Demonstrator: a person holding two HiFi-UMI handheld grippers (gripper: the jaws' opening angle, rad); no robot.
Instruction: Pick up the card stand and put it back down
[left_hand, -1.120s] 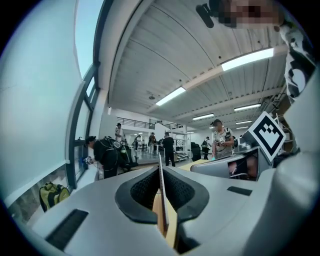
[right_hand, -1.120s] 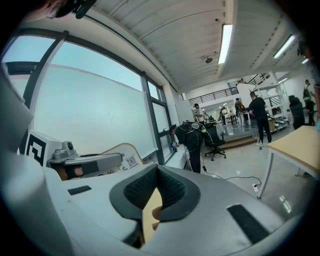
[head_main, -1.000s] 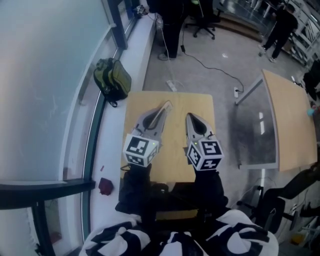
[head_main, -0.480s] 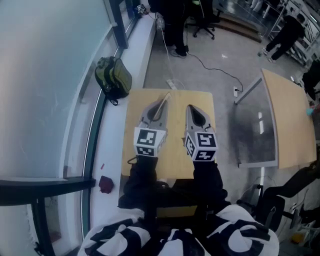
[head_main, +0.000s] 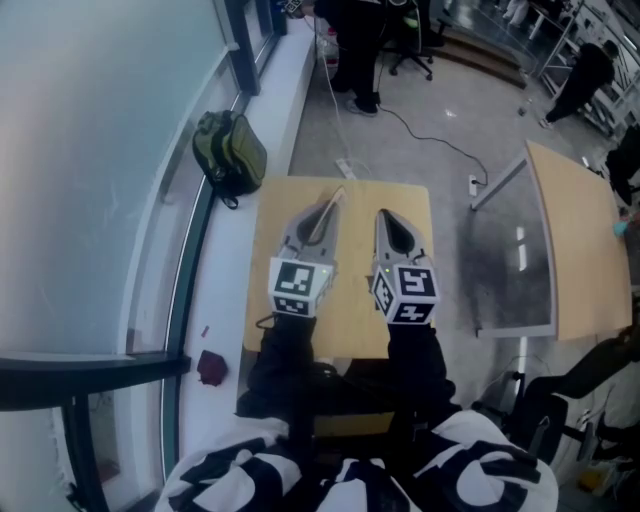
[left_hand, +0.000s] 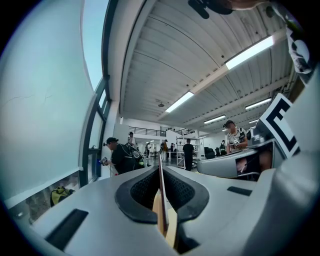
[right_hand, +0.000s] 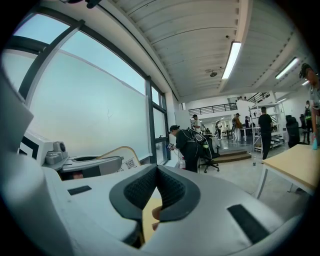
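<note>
Forward a touch go both hands; left tongs (head_main: 323, 211) pinch the card stand (left_hand: 161, 192) across its flat faces. It looks thin, light and stiff. Right tongs (head_main: 386, 215) pressed together, empty.

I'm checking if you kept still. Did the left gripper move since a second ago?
Yes, a little. The marker cube of the left gripper was over the left edge of the table; now it sits further in.
</note>
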